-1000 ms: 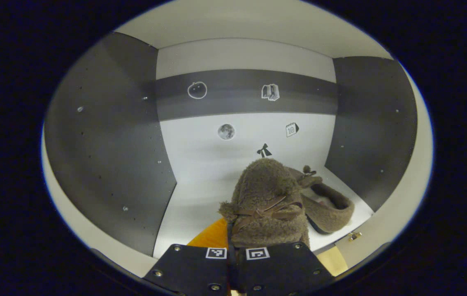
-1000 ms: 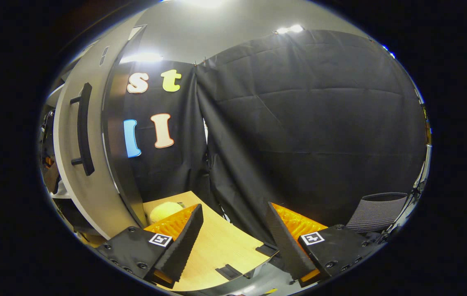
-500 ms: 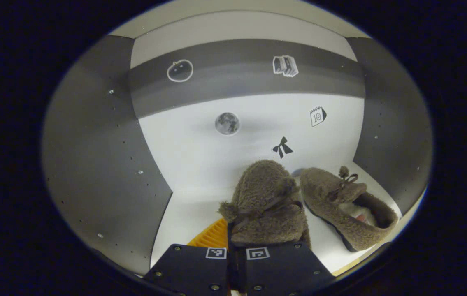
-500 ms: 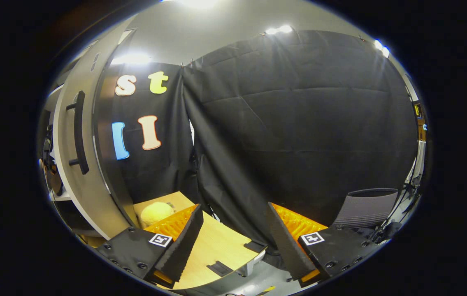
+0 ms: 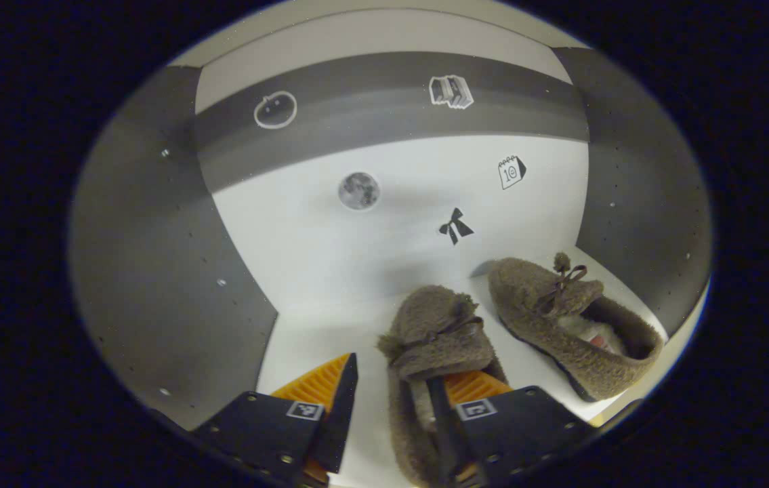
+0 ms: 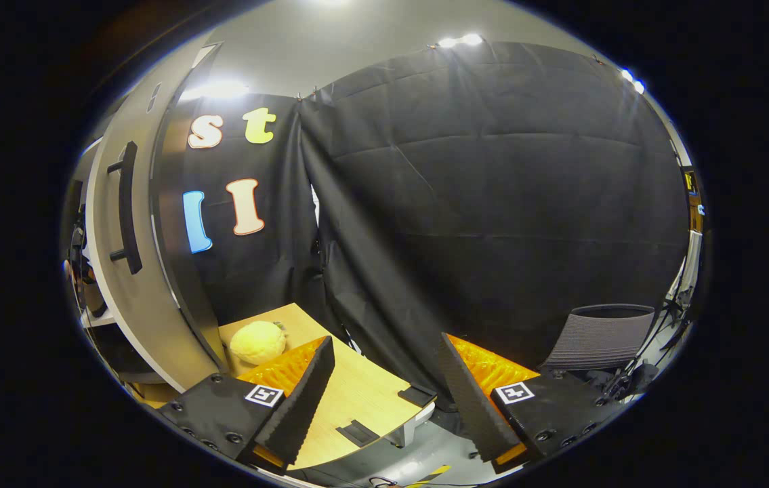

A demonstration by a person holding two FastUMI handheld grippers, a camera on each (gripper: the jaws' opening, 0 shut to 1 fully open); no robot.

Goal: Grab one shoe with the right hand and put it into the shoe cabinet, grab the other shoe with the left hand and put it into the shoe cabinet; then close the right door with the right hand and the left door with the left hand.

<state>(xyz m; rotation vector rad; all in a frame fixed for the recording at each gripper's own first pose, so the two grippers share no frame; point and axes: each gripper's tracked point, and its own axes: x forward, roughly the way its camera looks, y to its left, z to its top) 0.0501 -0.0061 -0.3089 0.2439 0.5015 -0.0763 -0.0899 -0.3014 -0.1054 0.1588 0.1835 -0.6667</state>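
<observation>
The calendar sticker [image 5: 511,172] at two o'clock on the cabinet's back wall [image 5: 398,224] bore a number, seemingly "10"; no other text was legible.

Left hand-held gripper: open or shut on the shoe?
Open. The left hand-held gripper has its fingers spread, one resting inside the shoe on the cabinet floor.

Inside the shoe cabinet [image 5: 154,271], bare white shelf [image 5: 316,339] lies open from 9 to 12 o'clock of the left gripper [image 5: 391,400], up to the dark side wall and the back panel. Toward 1 and 2 o'clock the way is taken by two fuzzy brown shoes: the near shoe [image 5: 435,332] lies between the gripper's spread fingers, the far shoe [image 5: 564,318] just beside it by the other wall. Ahead of the right gripper [image 6: 387,379], an open cabinet door [image 6: 130,264] stands at 10 o'clock and a yellow plush ball [image 6: 257,341] on the wooden table [image 6: 350,400] at 11, with clear air from 12 to 2 up to the black curtain.
</observation>
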